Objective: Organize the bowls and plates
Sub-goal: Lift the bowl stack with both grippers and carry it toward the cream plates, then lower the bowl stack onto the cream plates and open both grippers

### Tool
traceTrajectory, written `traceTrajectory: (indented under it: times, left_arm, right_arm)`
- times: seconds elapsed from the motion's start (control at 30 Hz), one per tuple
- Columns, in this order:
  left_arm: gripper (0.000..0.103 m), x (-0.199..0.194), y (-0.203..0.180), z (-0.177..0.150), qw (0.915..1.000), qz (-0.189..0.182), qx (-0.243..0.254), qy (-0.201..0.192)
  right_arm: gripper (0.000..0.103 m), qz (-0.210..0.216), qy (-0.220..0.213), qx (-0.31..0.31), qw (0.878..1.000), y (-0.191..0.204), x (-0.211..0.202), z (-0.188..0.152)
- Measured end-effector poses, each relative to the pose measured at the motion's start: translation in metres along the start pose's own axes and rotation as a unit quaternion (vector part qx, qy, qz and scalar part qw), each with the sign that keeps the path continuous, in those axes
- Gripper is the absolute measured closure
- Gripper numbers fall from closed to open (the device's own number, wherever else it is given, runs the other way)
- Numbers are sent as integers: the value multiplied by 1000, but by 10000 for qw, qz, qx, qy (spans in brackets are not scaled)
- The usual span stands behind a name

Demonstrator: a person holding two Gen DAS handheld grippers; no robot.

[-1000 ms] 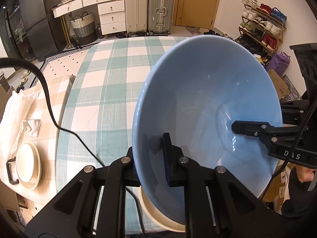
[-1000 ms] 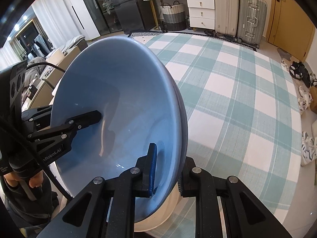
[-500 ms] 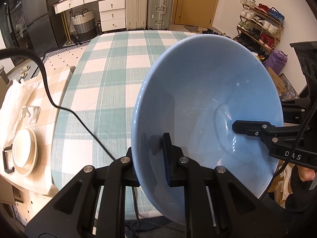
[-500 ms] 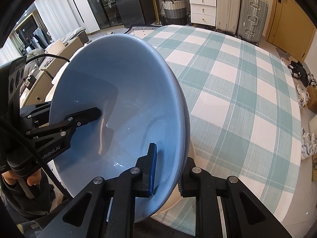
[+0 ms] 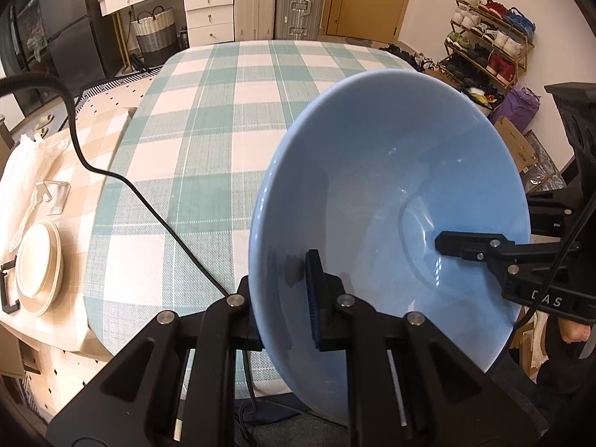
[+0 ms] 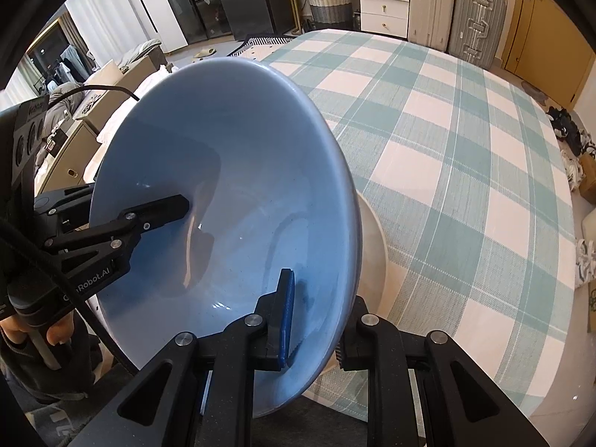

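A large light-blue bowl [image 5: 391,193] is held tilted in the air by both grippers, over the near edge of the checked table. My left gripper [image 5: 283,298] is shut on its near rim. My right gripper [image 6: 316,320] is shut on the opposite rim, and the bowl fills its view [image 6: 223,201]. Each gripper shows in the other's view, clamped on the far rim. A cream dish [image 6: 372,246] lies on the table just behind and under the bowl. A stack of cream plates [image 5: 39,266] sits on the side table at left.
A round table with a green and white checked cloth [image 5: 223,119] stretches ahead. A black cable [image 5: 123,182] crosses its left part. A lower side table [image 5: 74,171] with a beige cloth stands left. Suitcases, drawers and a shoe rack line the walls.
Both grippers have lifted the blue bowl and drawn it back toward the table's near edge. The cream dish under it now shows only in the right wrist view.
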State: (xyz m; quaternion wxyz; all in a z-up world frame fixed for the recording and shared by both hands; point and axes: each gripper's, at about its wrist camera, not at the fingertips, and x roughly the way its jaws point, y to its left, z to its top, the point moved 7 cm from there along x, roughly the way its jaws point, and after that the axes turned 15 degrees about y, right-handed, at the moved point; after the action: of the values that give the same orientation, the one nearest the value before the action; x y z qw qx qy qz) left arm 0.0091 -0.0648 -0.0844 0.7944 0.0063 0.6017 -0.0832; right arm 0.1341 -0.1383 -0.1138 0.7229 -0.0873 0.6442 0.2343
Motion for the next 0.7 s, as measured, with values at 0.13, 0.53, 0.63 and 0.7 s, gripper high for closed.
traceTrajectory:
  times: [0.13,0.53,0.63,0.7]
  left_arm:
    - [91,13,-1,-3,9999,-61,17,109]
    - [90,39,3,7,9994,-134,-20,329]
    - [90,43,5,12,9994,-112,-38,325]
    - [90,47,8,15,9993,-147,-85,335]
  right_arm:
    - [85,-1,66,13,10000,-2,6,-4]
    - [82,-122,260,77,9996,-3,16,1]
    - [80,-105,275,115,9995,-4,18,5]
    - [79,-95,266,143,9995,-5,20,8]
